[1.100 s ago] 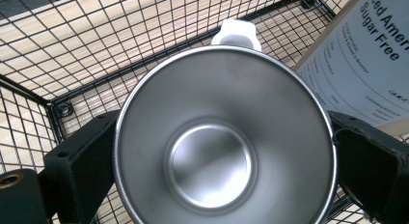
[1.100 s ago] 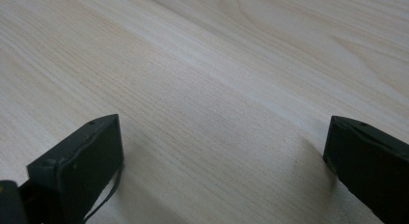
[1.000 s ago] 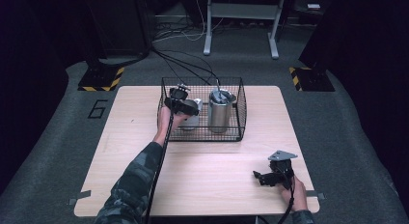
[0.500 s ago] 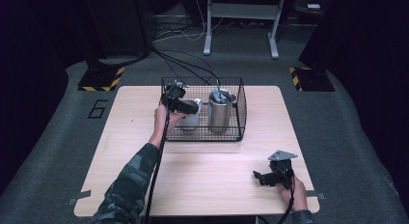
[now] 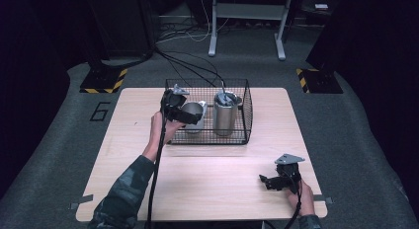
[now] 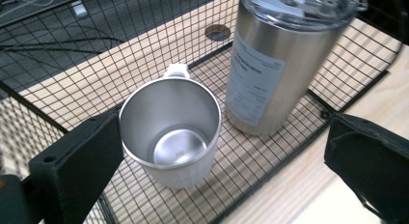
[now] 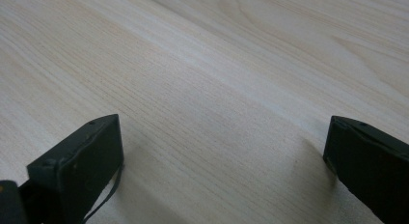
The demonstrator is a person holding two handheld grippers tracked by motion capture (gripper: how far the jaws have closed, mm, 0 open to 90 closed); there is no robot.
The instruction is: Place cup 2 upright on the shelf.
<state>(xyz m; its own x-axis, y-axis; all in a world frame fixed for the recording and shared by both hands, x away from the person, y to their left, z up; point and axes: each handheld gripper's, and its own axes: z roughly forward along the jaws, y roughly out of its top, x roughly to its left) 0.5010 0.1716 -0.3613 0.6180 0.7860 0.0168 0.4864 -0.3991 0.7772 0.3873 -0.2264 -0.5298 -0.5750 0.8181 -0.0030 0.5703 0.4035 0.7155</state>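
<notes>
**benchrat:** High view first, so you get the layout. My left gripper (image 5: pixel 184 110) is up at the left end of the black wire basket (image 5: pixel 245 103), which sits toward the far side of the wooden table (image 5: pixel 128 155). Two steel things stand upright in the basket: a short open mug (image 5: pixel 192 110) on the left and a tall tumbler (image 5: pixel 226 113) with a clear lid just beside it on the right.

**wirenut:** Are you actually holding the mug, or just hanging over it?

**benchrat:** Not holding it. In the left gripper view my jaws are spread wide, one black jaw down at the lower left and the other at the lower right. The mug (image 6: pixel 171 130) sits between them, closer to the left jaw, which overlaps its rim in the picture. Whether that jaw really touches the steel I can't tell. You can see straight down into the mug, and its white handle pokes out on the far side. The tumbler (image 6: pixel 270 74) stands right next to it, close enough that I can't say if they touch, label facing me.

**wirenut:** And the other hand?

**benchrat:** My right gripper (image 5: pixel 279 179) is parked near the table's front right corner, well apart from the basket. In the right gripper view its jaws are also spread, low over bare wood grain (image 7: pixel 217 89), with nothing between them.
</notes>
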